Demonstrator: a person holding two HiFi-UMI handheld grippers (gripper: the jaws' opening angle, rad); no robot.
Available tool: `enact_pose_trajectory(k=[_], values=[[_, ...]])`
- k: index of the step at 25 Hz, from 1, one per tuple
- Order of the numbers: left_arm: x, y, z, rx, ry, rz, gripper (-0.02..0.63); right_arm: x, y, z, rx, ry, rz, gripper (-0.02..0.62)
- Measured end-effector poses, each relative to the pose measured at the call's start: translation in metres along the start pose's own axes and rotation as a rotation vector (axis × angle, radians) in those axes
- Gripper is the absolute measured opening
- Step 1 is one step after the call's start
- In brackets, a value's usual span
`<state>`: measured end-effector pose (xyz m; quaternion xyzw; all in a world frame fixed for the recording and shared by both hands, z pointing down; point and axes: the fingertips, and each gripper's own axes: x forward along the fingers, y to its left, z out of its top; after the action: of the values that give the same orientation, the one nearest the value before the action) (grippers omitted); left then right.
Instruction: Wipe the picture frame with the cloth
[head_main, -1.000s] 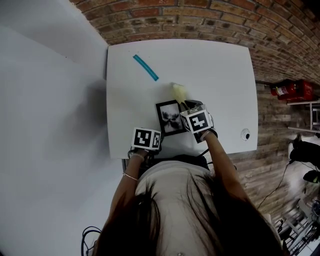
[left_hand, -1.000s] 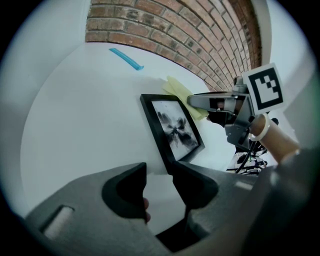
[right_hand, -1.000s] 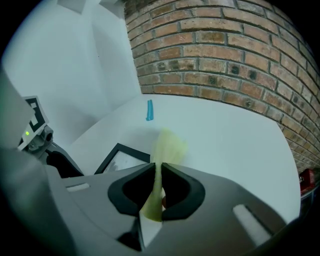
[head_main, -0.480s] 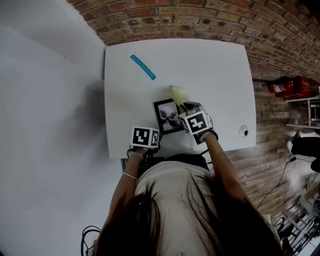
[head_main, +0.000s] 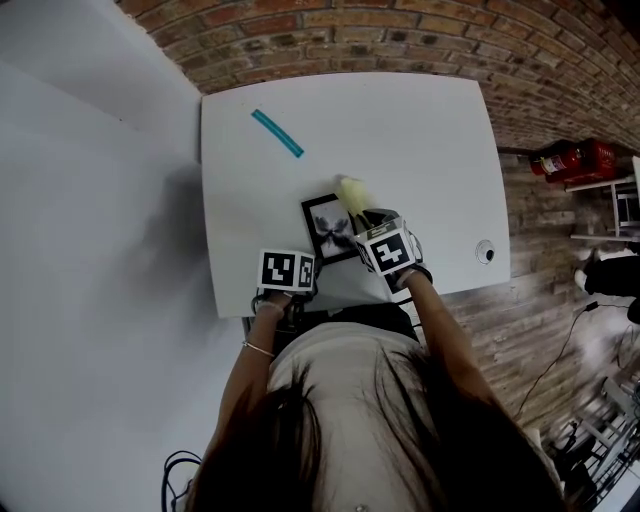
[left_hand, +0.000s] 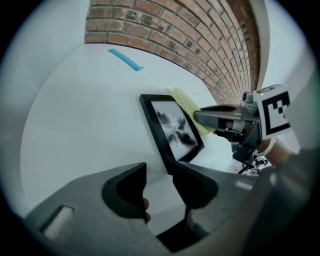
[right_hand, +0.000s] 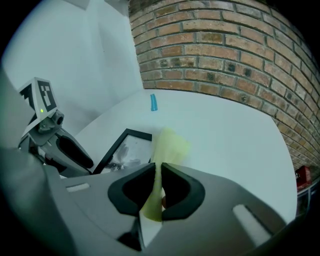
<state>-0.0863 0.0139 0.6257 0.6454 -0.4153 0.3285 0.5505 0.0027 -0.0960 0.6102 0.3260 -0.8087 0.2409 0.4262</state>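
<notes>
At the far left of the head view there is only a plain pale surface. The white table (head_main: 430, 130) starts just right of it, with a brick wall (head_main: 400, 40) running along the top of the picture. Near the table's upper left corner lies a teal strip (head_main: 277, 133), well apart from everything else.

Lower down, at the table's near edge, is my left gripper (left_hand: 159, 172). In the left gripper view its jaws stand spread, and only bare tabletop shows in the gap between them. The near corner of the picture frame (head_main: 327, 225) sits right at the tip of the right-hand jaw in that view; I cannot tell whether the two touch.

The frame is black-edged, holds a dark blotchy print, and lies flat on the table around the middle of the head view, just up and right of the left gripper.

Against the frame's upper right edge is the pale yellow cloth (head_main: 352, 192). In the right gripper view my right gripper (right_hand: 159, 170) has its jaws pressed together on that cloth. The cloth rises out of the pinch as a folded band and ends beside the frame's right side.

Further right, near the table's lower right corner, sits a small round fitting (head_main: 486, 251). At the far right edge of the head view, off the table, there is a red fire extinguisher (head_main: 572, 160).
</notes>
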Motion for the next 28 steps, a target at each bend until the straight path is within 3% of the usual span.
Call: enact_pose_trajectory(k=[28], values=[[-0.001, 0.001, 0.001, 0.021, -0.015, 0.006, 0.17, -0.022, 0.015, -0.042, 0.035, 0.006, -0.043, 0.04]])
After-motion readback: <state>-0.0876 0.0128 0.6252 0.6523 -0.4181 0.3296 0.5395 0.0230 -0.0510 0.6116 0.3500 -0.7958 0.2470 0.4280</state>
